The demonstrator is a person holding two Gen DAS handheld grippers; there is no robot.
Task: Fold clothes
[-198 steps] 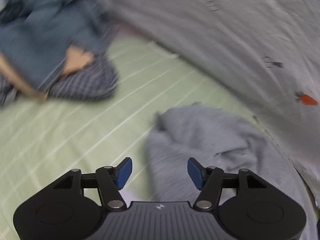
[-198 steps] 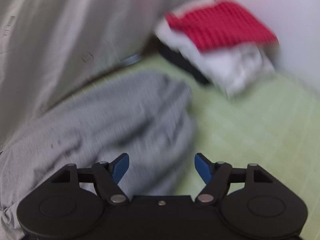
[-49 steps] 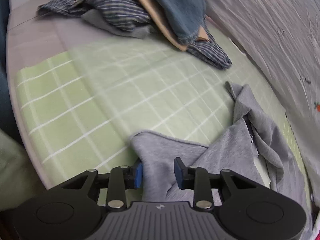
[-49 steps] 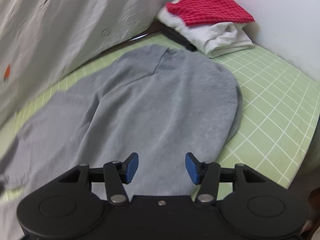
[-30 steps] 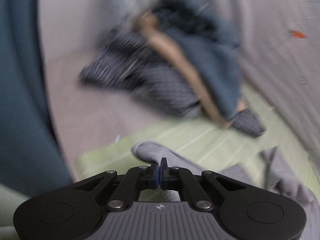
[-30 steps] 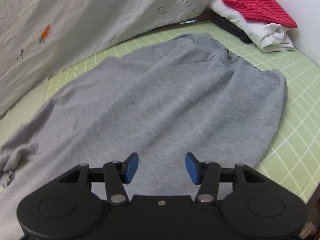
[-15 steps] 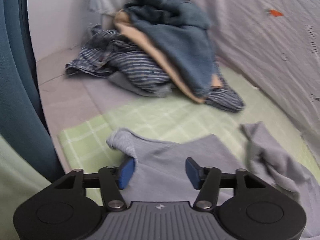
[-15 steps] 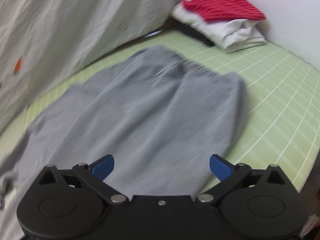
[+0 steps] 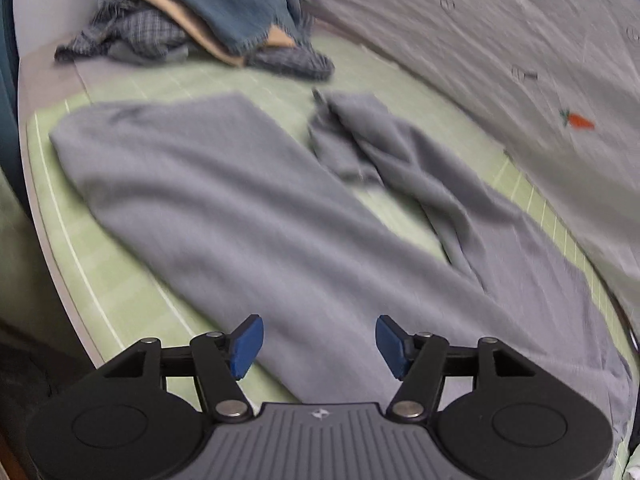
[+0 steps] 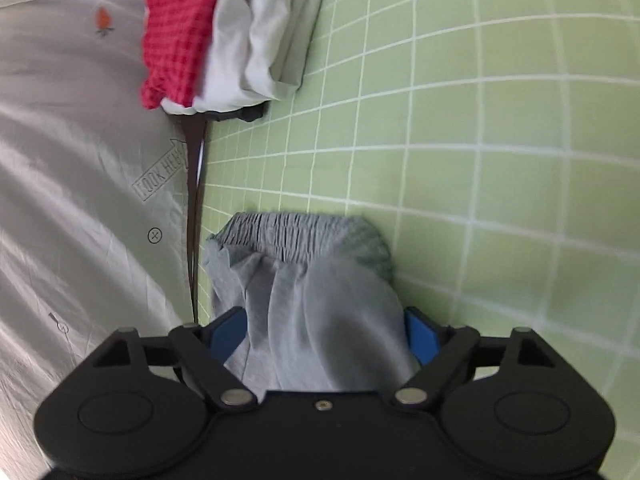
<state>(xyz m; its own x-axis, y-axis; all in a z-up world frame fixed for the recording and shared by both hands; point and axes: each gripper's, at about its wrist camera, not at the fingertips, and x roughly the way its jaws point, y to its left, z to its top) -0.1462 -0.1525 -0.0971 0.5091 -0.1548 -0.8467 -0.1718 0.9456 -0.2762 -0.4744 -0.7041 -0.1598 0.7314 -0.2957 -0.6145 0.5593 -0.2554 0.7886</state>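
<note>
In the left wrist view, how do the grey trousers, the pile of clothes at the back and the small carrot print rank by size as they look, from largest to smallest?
1. Grey trousers, largest by far.
2. Pile of clothes; it lies farther from the camera, so its true size is unsure.
3. Carrot print, smallest.

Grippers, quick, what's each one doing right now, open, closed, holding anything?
Left gripper: open, holding nothing, above the grey pants.
Right gripper: open, its jaws either side of the bunched waistband, not clamped.
</note>
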